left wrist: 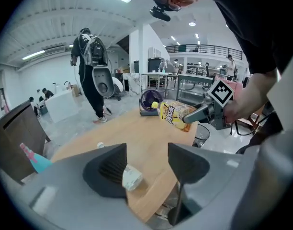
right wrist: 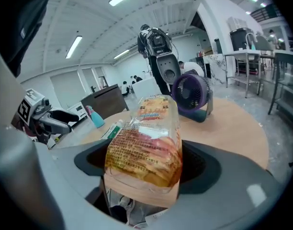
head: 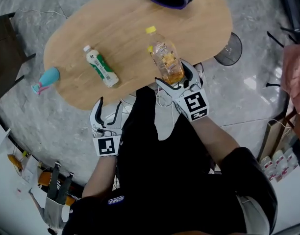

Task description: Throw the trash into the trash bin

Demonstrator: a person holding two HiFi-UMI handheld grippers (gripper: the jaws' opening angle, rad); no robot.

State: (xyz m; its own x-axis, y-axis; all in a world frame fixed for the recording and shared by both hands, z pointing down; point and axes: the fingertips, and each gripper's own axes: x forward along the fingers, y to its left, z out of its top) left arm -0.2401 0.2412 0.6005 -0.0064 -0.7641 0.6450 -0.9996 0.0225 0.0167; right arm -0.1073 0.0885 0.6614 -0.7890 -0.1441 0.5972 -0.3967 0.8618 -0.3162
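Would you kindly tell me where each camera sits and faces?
Head view: on the head, steeply down at the table; forearms, torso, left gripper, right gripper.
Left gripper view: on the left gripper, along open jaws toward the white bottle; right hand.
Right gripper view: on the right gripper, along jaws gripping the yellow bottle toward the fan.
Shared: all show the yellow bottle.

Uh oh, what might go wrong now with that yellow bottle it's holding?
The right gripper holds the yellow-capped bottle only near its base, so it might tip or slip out of the jaws. The trash bin stands on the floor beside the table, so a throw might miss. The white bottle lies on its side on the table and might roll if the open left gripper bumps it.
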